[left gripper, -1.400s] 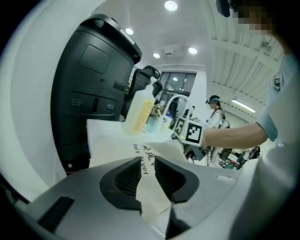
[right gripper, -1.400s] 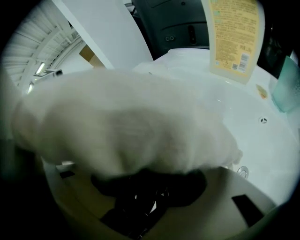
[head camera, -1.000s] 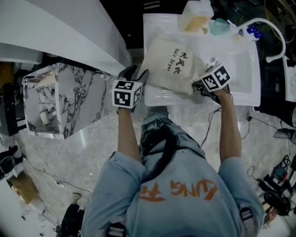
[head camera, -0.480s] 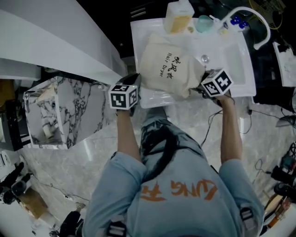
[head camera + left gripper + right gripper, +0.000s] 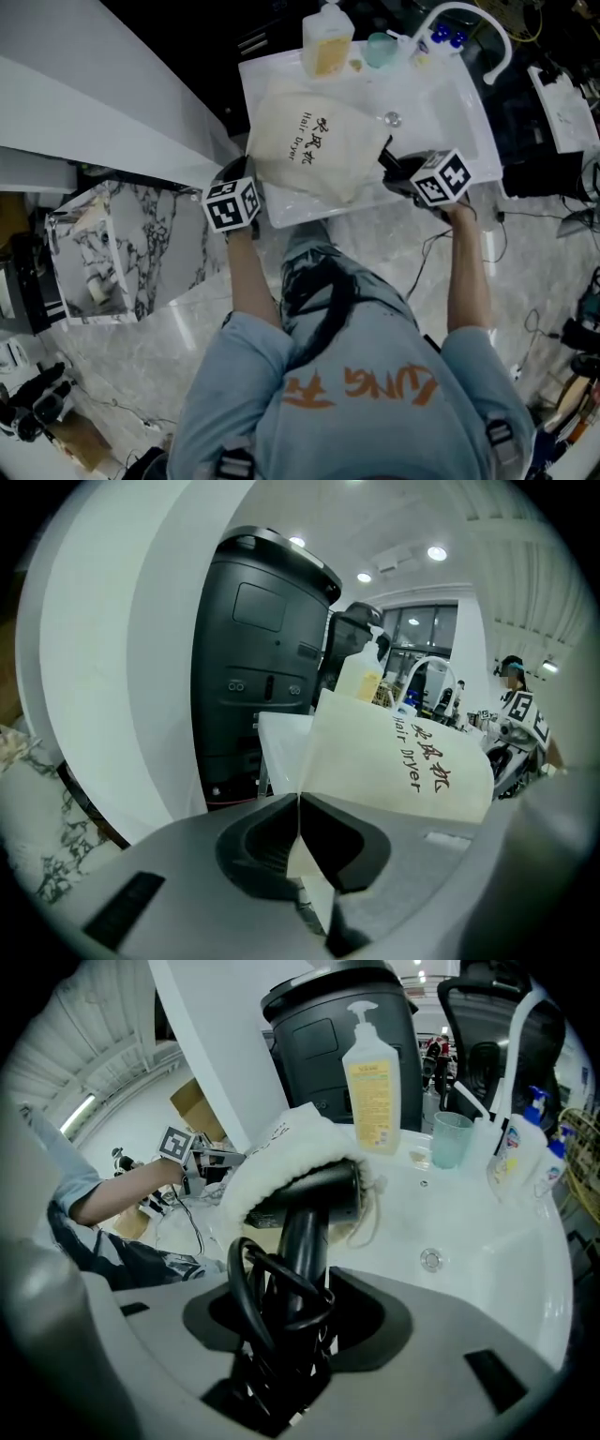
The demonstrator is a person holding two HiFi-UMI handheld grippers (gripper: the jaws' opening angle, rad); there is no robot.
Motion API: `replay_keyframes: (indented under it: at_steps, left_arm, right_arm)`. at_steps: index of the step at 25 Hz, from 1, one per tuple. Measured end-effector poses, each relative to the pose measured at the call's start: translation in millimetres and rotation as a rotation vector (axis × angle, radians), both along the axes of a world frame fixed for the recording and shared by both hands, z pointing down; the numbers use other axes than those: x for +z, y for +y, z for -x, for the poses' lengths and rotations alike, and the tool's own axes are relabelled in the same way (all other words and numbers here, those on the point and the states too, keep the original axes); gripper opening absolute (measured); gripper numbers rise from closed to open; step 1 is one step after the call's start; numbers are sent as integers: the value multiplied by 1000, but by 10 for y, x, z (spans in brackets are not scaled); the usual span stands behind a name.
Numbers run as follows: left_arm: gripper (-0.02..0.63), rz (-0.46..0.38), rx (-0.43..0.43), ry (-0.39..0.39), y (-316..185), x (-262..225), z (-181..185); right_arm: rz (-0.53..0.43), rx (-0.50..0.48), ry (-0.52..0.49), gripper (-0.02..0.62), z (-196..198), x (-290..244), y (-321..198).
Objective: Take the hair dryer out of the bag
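Observation:
A cream cloth bag (image 5: 309, 141) printed "Hair Dryer" lies across the white sink (image 5: 441, 103). My left gripper (image 5: 251, 178) is shut on the bag's near left corner; in the left gripper view the cloth (image 5: 412, 761) is pinched between the closed jaws of that gripper (image 5: 298, 803). My right gripper (image 5: 392, 169) is shut on the black hair dryer (image 5: 300, 1222) by its handle, together with loops of its cord. The dryer's head is still inside the bag's mouth (image 5: 281, 1162).
A soap bottle (image 5: 327, 42), a green cup (image 5: 379, 49) and a curved white faucet (image 5: 464, 19) stand along the sink's far rim. A black bin (image 5: 333, 1026) rises behind it. A marble-patterned cabinet (image 5: 112, 244) is at the left, and cables trail on the floor at the right.
The left gripper has closed on the bag's corner. The right gripper has pulled back and up with the dryer's handle, away from the bag's mouth.

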State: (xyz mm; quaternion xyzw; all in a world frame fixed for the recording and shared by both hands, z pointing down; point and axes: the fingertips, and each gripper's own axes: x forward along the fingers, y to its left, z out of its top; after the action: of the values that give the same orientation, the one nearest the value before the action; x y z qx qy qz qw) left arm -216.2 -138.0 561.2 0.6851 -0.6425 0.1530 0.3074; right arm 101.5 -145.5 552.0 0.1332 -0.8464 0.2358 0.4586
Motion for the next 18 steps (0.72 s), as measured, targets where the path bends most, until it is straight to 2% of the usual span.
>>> replay_keyframes:
  at_steps: [3,6,11,13,15,16,18]
  left_arm:
    - [8,11,-11,-8,-16,19,-19]
    - [6,27,-68,-34,-16,32,94]
    - [8,64,-95,-56,14,83,184]
    - [20,119,-55,-165,8,104,158]
    - [113,149,25,-295,-71,25,65]
    - [129,132,56,-329,-143,-70,-8]
    - [130,50,98,-344,-313,-341,-200]
  right_arm:
    - [11,10,8,213,-142,11,87]
    - [5,5,23,213,-309,3,167]
    - [-13,141,-13,213,-608,-77,82]
    - [-33,198,-35,213,-667,-130,4]
    - [-46,257,-49,215,-731,-145,-50]
    - [-51,289,-53,215,-768,-143,-67]
    - [-54,352,-66,215,-833,-143,-93]
